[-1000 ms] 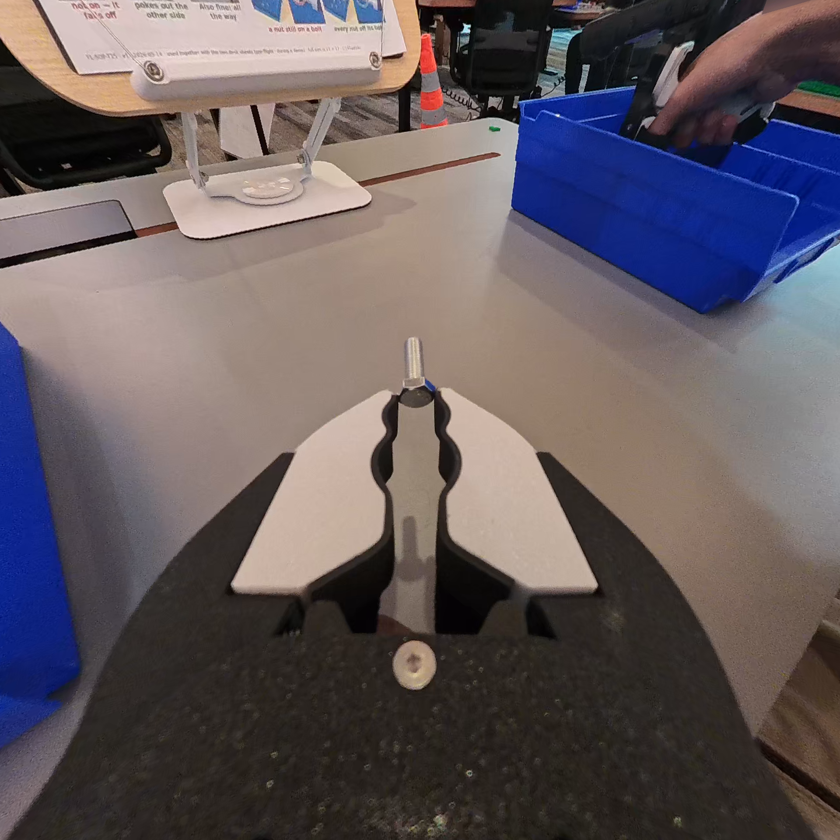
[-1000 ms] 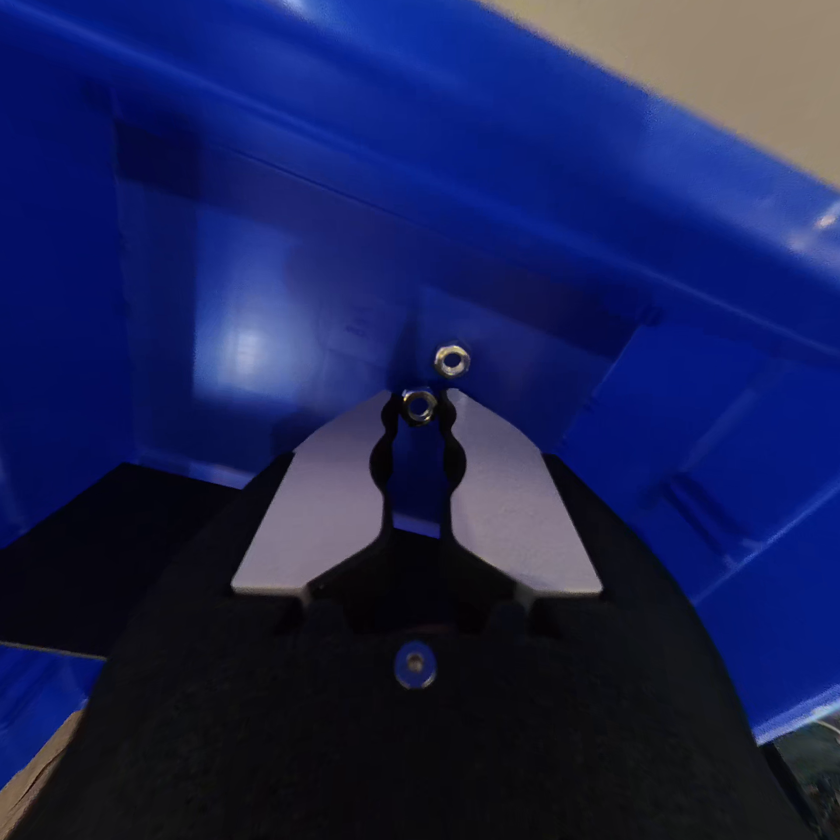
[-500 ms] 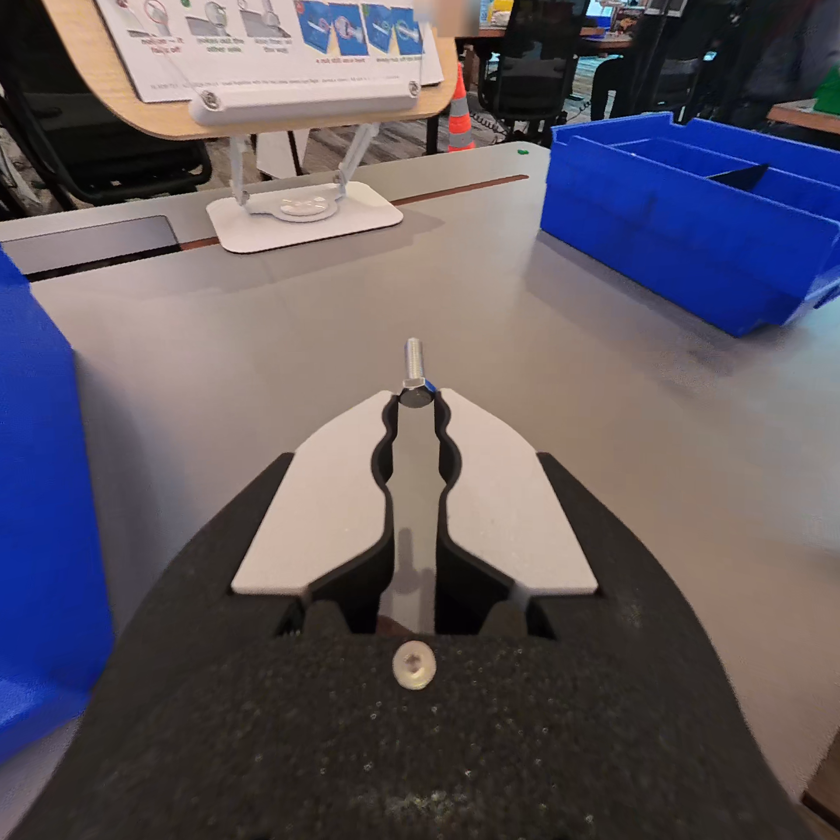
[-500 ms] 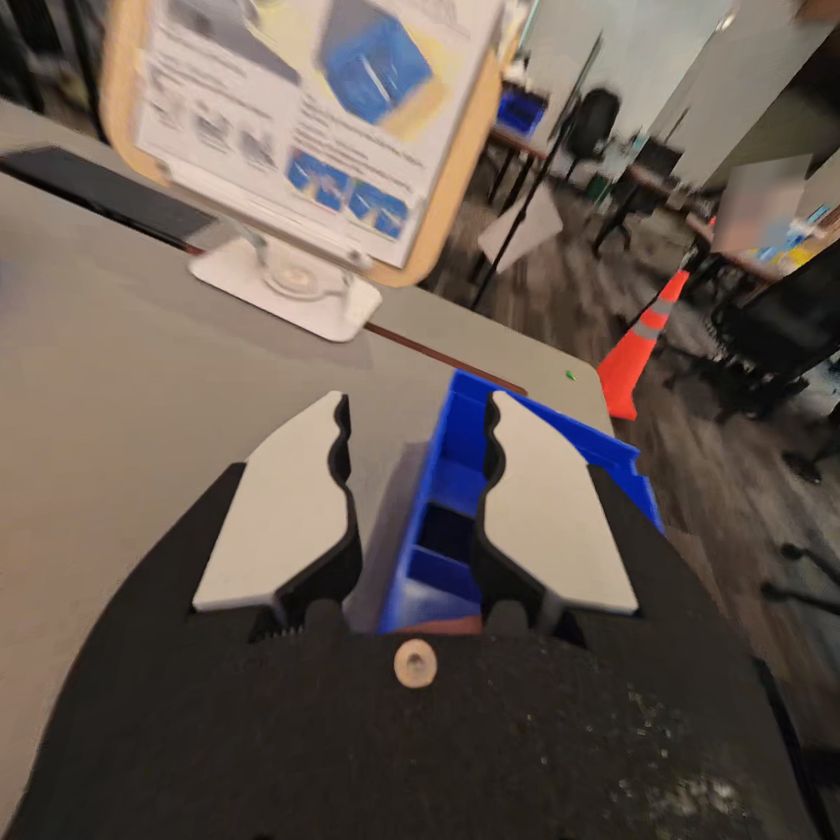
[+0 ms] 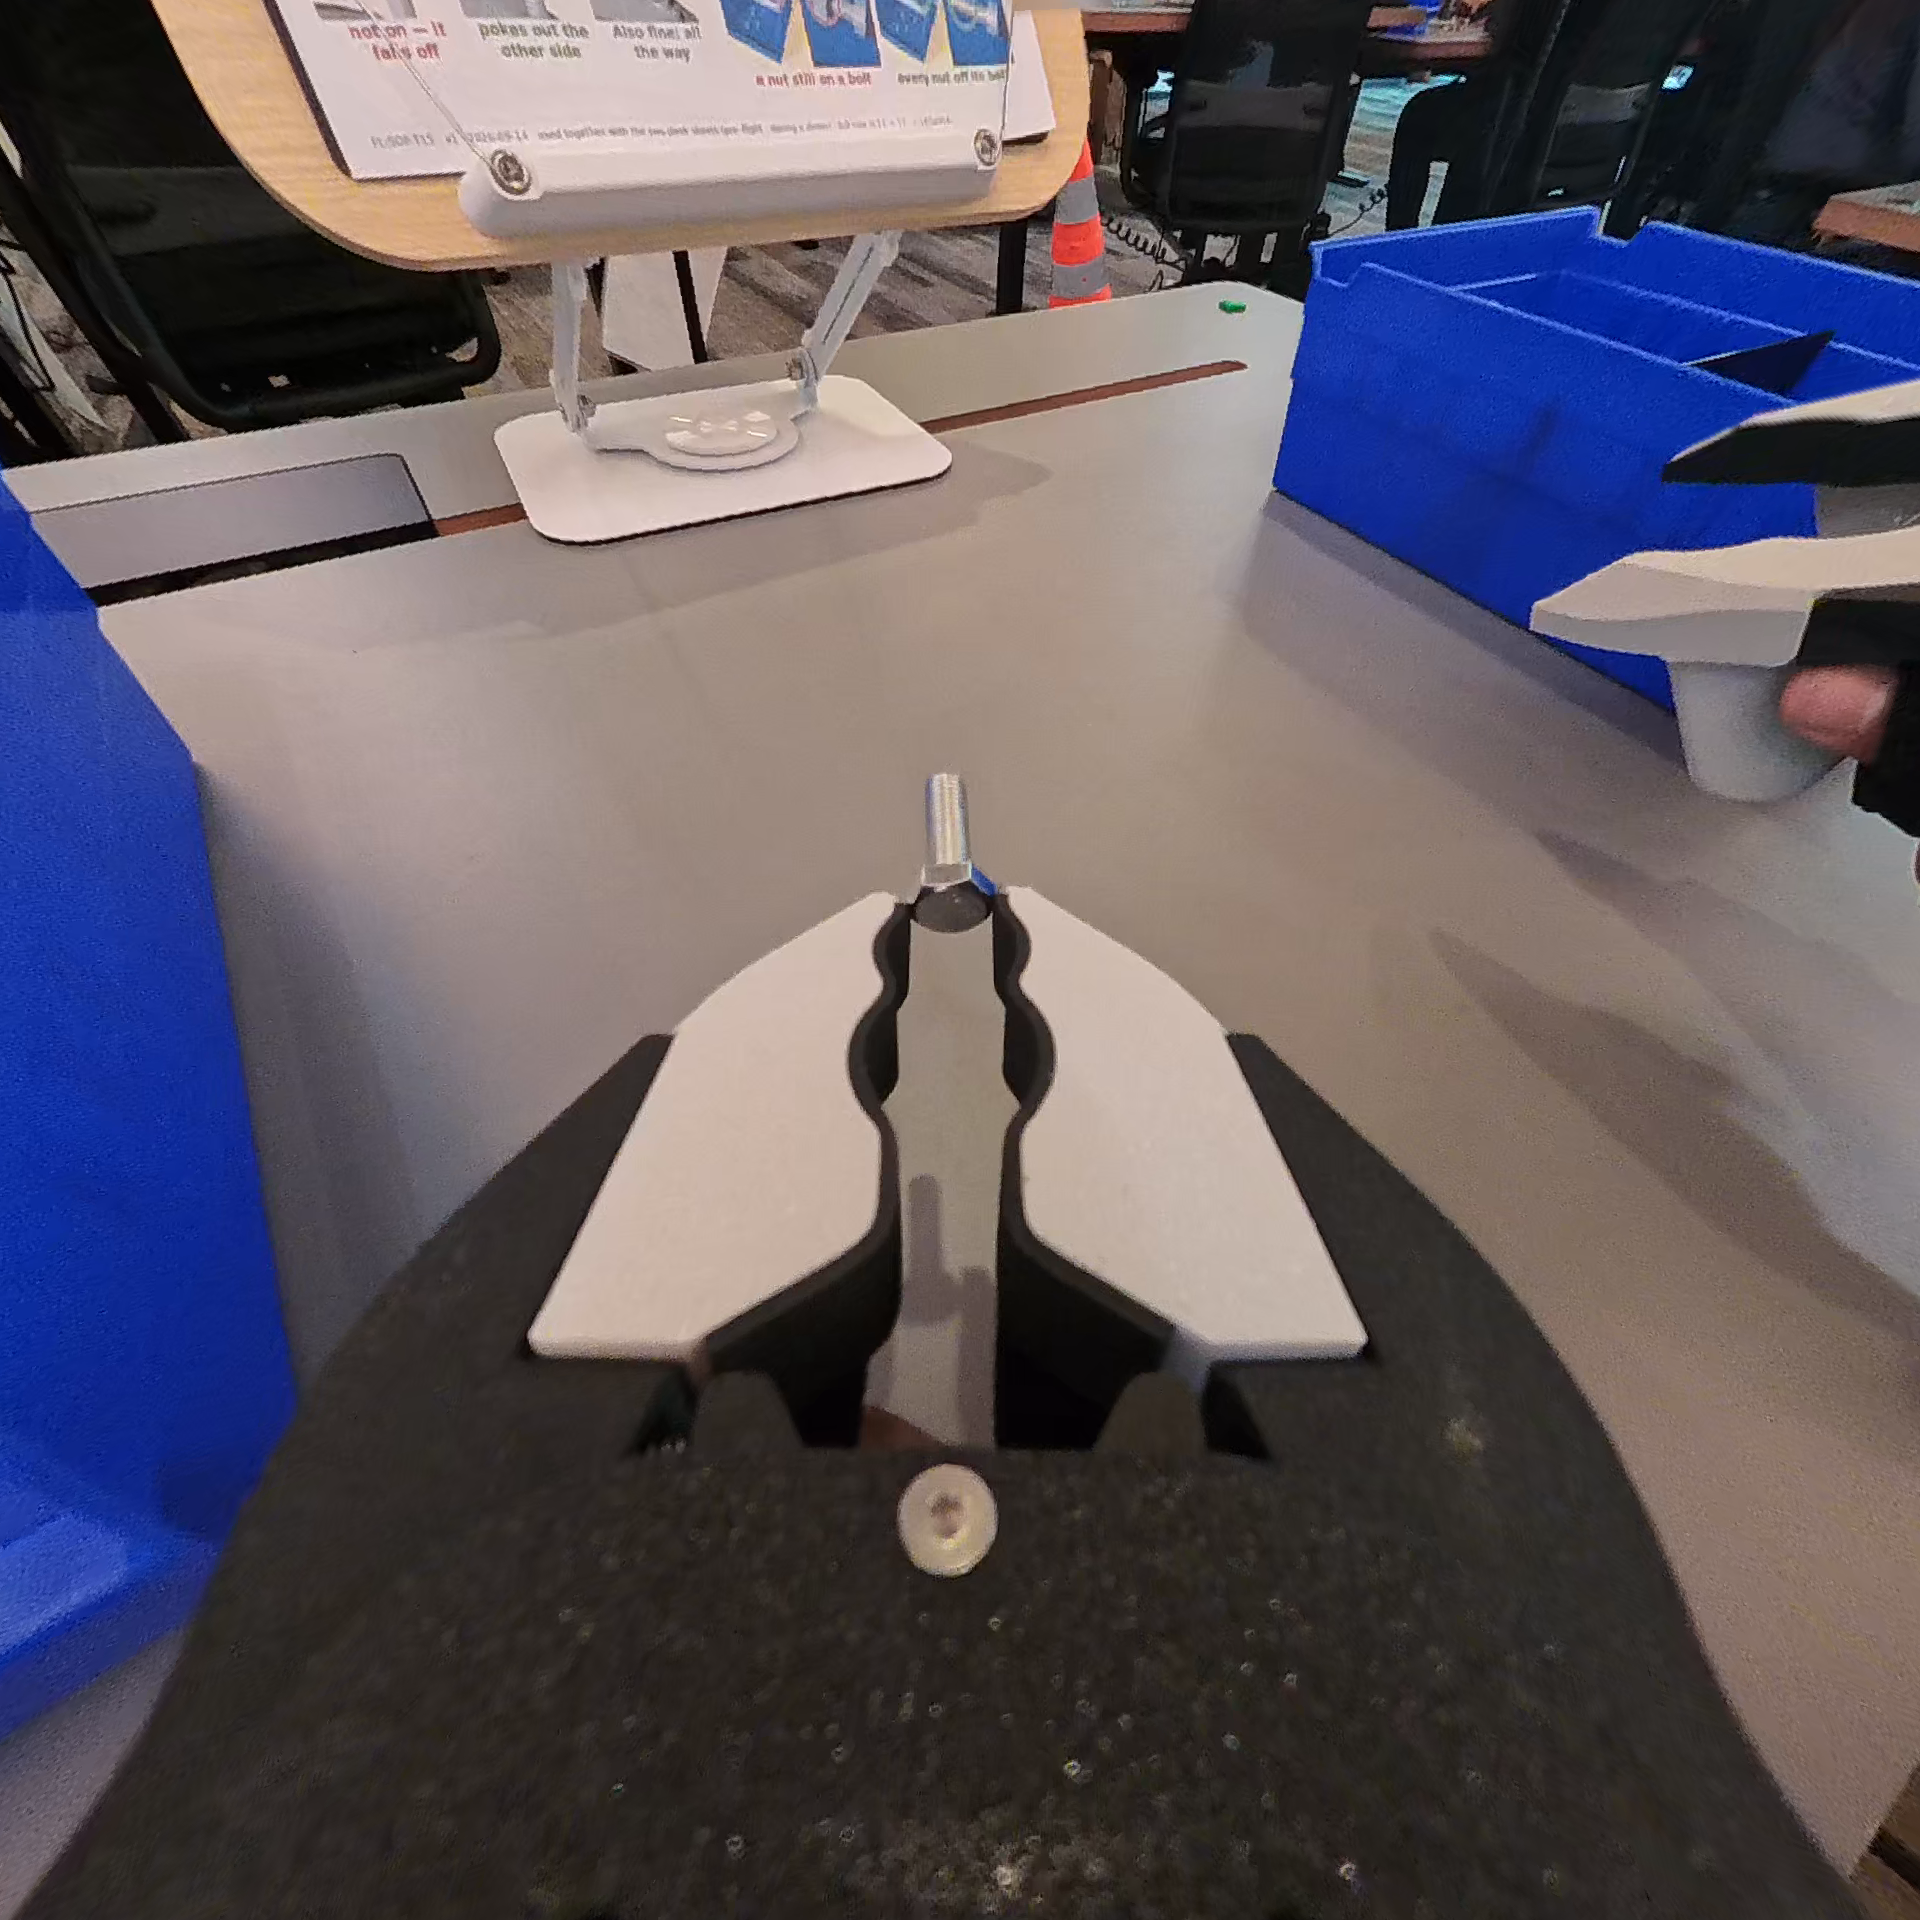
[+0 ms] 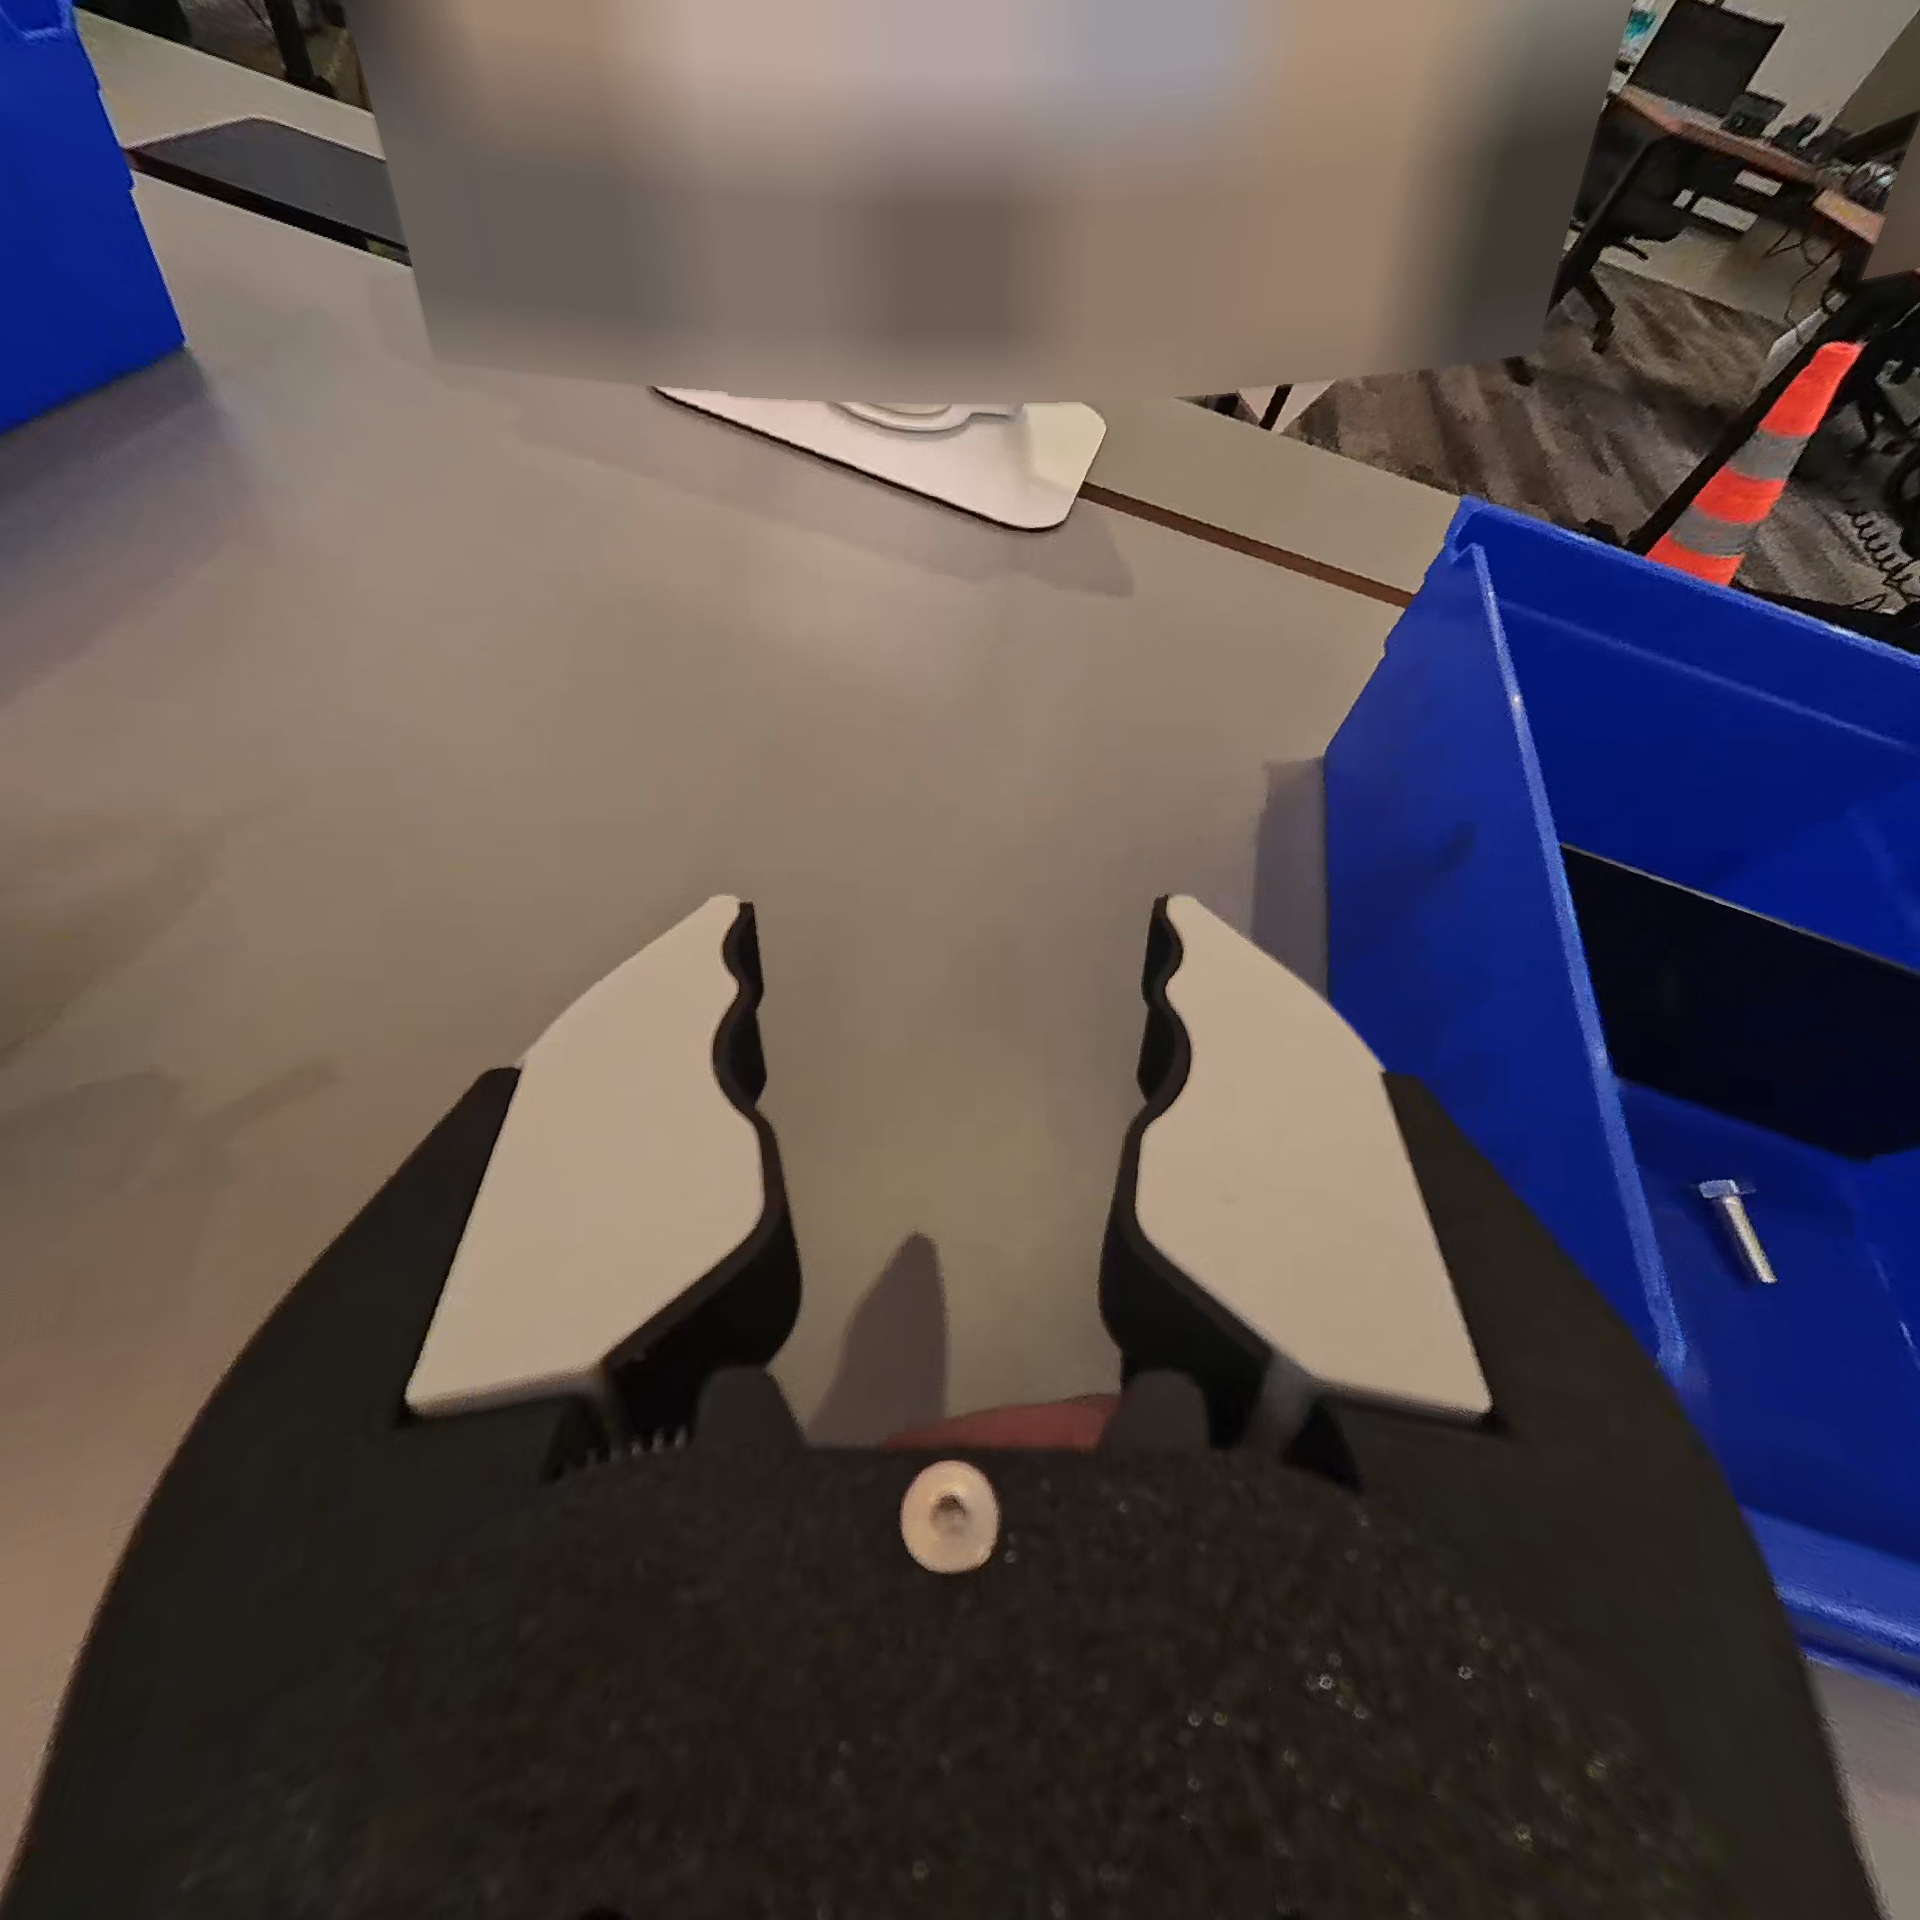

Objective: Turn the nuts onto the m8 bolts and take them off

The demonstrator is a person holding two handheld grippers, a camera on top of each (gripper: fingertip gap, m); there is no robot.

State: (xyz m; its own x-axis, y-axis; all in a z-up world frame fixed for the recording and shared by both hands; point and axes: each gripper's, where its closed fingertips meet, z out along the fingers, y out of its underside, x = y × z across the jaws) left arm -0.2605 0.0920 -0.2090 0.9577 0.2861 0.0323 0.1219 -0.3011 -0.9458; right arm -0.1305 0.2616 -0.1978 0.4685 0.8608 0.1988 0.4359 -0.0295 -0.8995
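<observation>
My left gripper (image 5: 948, 902) is shut on the hex head of a silver bolt (image 5: 945, 826), whose bare threaded shaft points forward over the grey table (image 5: 727, 707). No nut is on it. My right gripper (image 6: 951, 914) is wide open and empty above the table, just left of the blue bin (image 6: 1662, 831). The right gripper also shows at the right edge of the left wrist view (image 5: 1766, 530), open, held by a hand. A second silver bolt (image 6: 1737, 1228) lies inside the blue bin.
A second blue bin (image 5: 94, 1039) stands at the left. An instruction board on a white stand (image 5: 717, 447) is at the table's far side. The right blue bin (image 5: 1558, 416) has a dark divider. An orange cone (image 6: 1766, 457) stands on the floor beyond.
My right gripper held a nut inside the blue bin a second ago; it has opened, left the bin without it and moved out over the table. My left gripper keeps the bolt steady.
</observation>
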